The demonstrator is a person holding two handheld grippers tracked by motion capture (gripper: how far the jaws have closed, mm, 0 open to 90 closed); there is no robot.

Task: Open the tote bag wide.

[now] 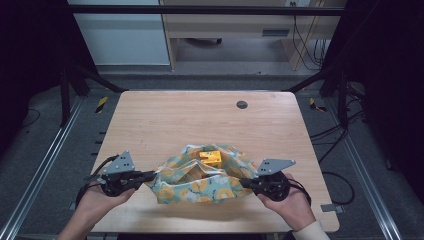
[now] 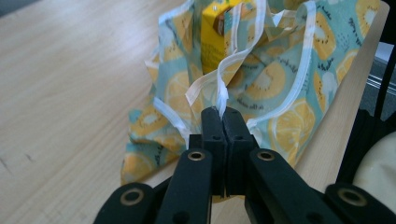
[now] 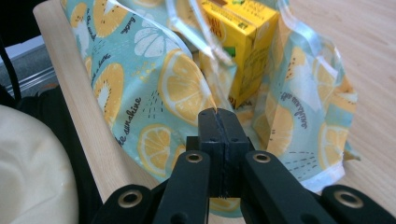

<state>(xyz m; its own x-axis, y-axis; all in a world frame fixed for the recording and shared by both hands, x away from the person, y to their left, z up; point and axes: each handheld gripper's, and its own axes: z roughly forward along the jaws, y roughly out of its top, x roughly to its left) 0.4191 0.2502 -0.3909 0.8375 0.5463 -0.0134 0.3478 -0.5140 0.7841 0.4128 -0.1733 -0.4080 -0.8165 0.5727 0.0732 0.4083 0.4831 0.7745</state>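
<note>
A teal cloth bag (image 1: 200,180) printed with lemon slices lies near the table's front edge, its mouth spread wide. A yellow carton (image 1: 211,158) stands inside it, upright (image 2: 215,32) (image 3: 247,37). My left gripper (image 1: 152,174) is shut on the bag's white-trimmed edge at its left side; the jaws (image 2: 223,112) pinch the white hem (image 2: 219,88). My right gripper (image 1: 243,182) is shut on the bag's right edge, where the jaws (image 3: 217,113) clamp the printed fabric (image 3: 182,88). A hand holds each gripper from below.
The wooden table (image 1: 200,120) has bare surface beyond the bag and a dark round grommet (image 1: 242,104) near its far edge. Black frame posts stand at both sides. Cables trail on the floor at the right (image 1: 330,135).
</note>
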